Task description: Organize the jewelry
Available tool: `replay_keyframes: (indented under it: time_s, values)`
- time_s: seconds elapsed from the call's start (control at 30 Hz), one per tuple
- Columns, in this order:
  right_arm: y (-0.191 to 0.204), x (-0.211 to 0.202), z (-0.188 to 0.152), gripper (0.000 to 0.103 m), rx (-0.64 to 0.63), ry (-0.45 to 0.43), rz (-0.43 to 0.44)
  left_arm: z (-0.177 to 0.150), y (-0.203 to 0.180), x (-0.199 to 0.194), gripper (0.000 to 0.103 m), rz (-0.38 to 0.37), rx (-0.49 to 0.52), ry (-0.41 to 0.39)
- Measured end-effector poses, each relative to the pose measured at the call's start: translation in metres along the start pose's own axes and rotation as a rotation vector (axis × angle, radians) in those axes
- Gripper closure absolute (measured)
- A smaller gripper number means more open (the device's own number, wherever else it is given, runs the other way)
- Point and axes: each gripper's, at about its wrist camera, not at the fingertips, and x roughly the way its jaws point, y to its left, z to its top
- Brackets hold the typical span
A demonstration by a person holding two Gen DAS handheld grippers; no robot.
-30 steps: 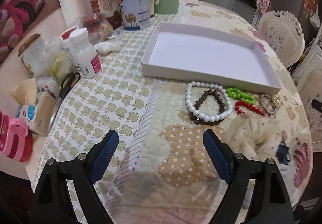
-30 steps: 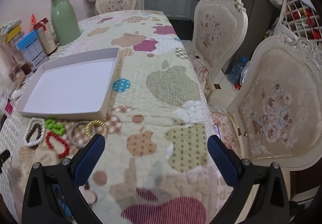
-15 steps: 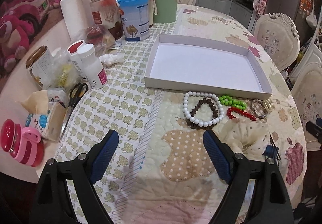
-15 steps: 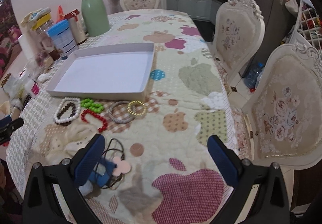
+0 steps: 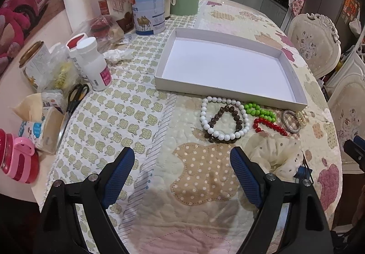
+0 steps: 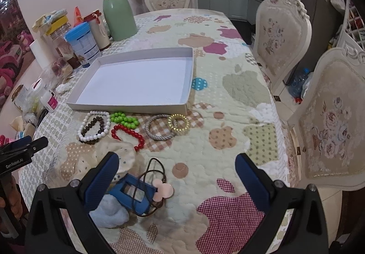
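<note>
From your left wrist camera, your left tongs [image 5: 182,175] are spread wide and empty, hovering over the near part of the desk [image 5: 141,117], which is covered by a quilted cloth. Straight ahead sits an empty white tray [image 5: 173,81]. Along its near wall lies the jewelry: a white bead bracelet [image 5: 224,119] with a brown bead bracelet [image 5: 225,110] lying across it, then to the right a green bead bracelet [image 5: 260,112], a red bead bracelet [image 5: 269,125], a silver bangle [image 5: 290,118] and a gold bangle [image 5: 302,116], partly hidden. A cream scrunchie [image 5: 273,153] lies just beside your right finger. Jars, bottles and scissors [image 5: 76,96] crowd the left edge.

From your right wrist camera, your right tongs [image 6: 176,176] are also released, holding nothing. Between the fingers, near the left one, lie a blue frame [image 6: 132,192] and a dark cord with a pink pendant [image 6: 163,190]. Further off, the bracelets form a row in front of the tray [image 6: 127,108], with the silver bangle [image 6: 159,129] touching the gold one [image 6: 179,123]. Your left tongs [image 6: 22,145] show at the left edge. Two chairs stand at right.
</note>
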Motion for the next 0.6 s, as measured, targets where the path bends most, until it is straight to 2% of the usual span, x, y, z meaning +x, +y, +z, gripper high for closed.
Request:
replay_keyframes:
  time_s: [0.33,0.6]
  values:
    - [0.016,0.002,0.006,0.0,-0.052,0.01,0.022,0.003,-0.001,0.004,0.043,0.011,0.012,-0.006]
    - [0.014,0.011,0.014,0.0,-0.029,0.024,0.032,0.007,0.005,0.009,0.043,0.015,0.002,0.002]
